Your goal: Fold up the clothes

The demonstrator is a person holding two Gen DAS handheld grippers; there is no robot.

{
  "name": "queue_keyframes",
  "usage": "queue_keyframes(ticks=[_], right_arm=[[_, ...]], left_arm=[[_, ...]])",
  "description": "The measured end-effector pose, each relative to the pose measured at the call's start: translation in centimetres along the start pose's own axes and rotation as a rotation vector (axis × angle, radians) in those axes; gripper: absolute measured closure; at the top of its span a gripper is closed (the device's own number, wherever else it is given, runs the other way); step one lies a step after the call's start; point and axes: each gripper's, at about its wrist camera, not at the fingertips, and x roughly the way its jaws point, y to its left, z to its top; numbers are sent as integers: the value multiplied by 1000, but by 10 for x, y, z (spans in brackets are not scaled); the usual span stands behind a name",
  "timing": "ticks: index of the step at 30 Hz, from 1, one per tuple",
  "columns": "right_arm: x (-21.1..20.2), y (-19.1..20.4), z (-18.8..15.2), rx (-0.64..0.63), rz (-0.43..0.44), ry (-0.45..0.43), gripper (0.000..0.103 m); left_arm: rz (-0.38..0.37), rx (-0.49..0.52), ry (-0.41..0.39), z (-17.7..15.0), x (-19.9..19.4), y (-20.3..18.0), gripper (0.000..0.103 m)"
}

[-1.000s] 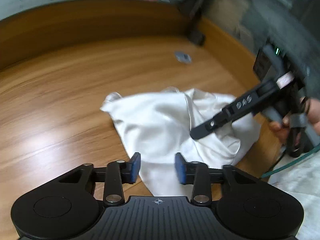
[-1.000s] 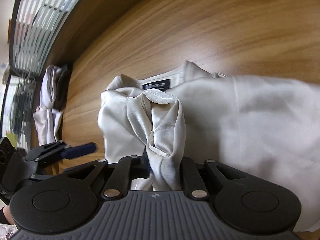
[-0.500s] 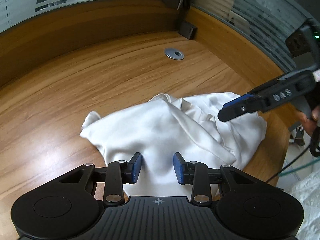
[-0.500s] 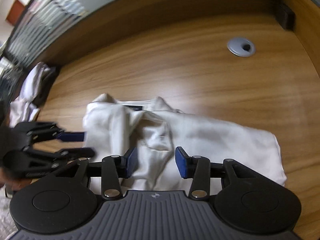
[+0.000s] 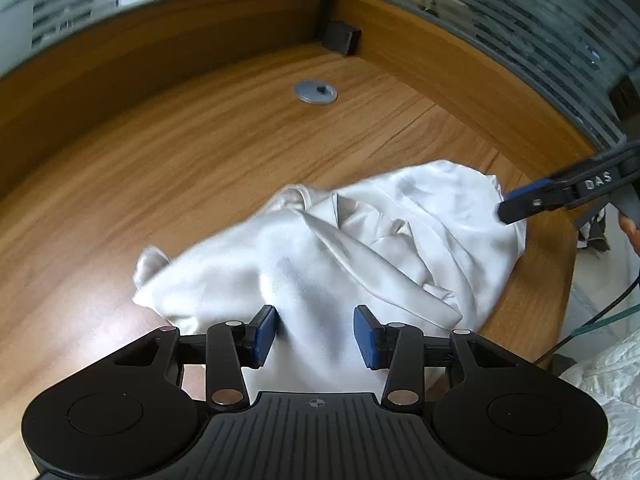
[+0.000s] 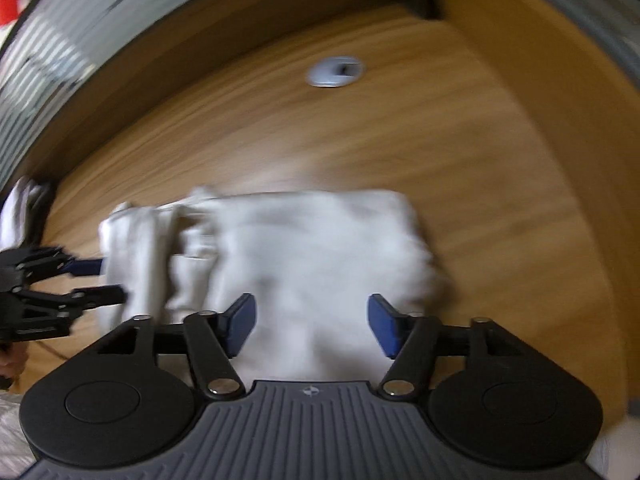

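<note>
Pose, left gripper (image 5: 315, 334): we see it tipped steeply down over the near edge of the white garment (image 5: 340, 256); its jaws are opening, a moderate gap, blue pads (image 5: 264, 334) clear of the cloth on both sides.

Pose, right gripper (image 6: 312, 326): also pitched steeply down; jaws opening and already wide, nothing pinched between them. In the left wrist view we see it (image 5: 520, 206) enter from the right edge, tip at the garment's far right border; a bit of the person's hand (image 5: 631, 229) shows behind it.

Garment position: it lies crumpled on the wooden table (image 5: 160, 184), near the table's front corner. Cloth fills the gap between each gripper's fingers in both views, but it looks to lie below them, not gripped.

Left wrist view only: sharp folds and creases, a loose tail of cloth at the left end, grey cable grommet (image 5: 315, 92) well behind the garment, a black block (image 5: 341, 37) at the back corner.

Right wrist view only: the left gripper (image 6: 102, 280) seen from the side at the garment's left edge, and more pale cloth (image 6: 20, 216) at the table's far left. This view is motion-blurred; we think the garment (image 6: 300, 256) sits as a rough rectangle, but its folds cannot be made out.
</note>
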Motion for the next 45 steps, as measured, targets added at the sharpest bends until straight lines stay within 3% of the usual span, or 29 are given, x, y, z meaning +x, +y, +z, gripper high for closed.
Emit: queue_keyframes(ticks=[3, 10, 17, 24, 26, 28, 30, 34, 38, 42, 45], right_arm=[[-3, -29, -13, 77, -26, 5, 29], [13, -67, -39, 251, 79, 48, 28], [26, -63, -48, 369, 203, 56, 28], [34, -63, -39, 489, 241, -36, 28], [38, -60, -32, 470, 231, -41, 39], [43, -55, -26, 439, 197, -29, 79], [46, -53, -23, 433, 187, -23, 85], [28, -41, -19, 418, 226, -61, 91], [0, -13, -10, 353, 293, -96, 92], [-21, 35, 5, 196, 347, -100, 92], [-29, 86, 15, -2, 340, -74, 92]], left_arm=[[-5, -4, 26, -1, 10, 2, 53], [-1, 58, 55, -1, 20, -6, 43], [-4, 52, 71, 1, 22, -5, 41], [2, 59, 78, 1, 23, -7, 38], [3, 60, 80, 1, 23, -8, 37], [2, 60, 82, 1, 23, -8, 37], [2, 60, 81, 1, 23, -8, 37], [18, 41, 60, 2, 19, -8, 38], [38, -24, -43, 0, -5, -5, 38], [67, -62, -159, -6, -39, 0, 39], [79, -95, -181, -13, -51, 9, 39]])
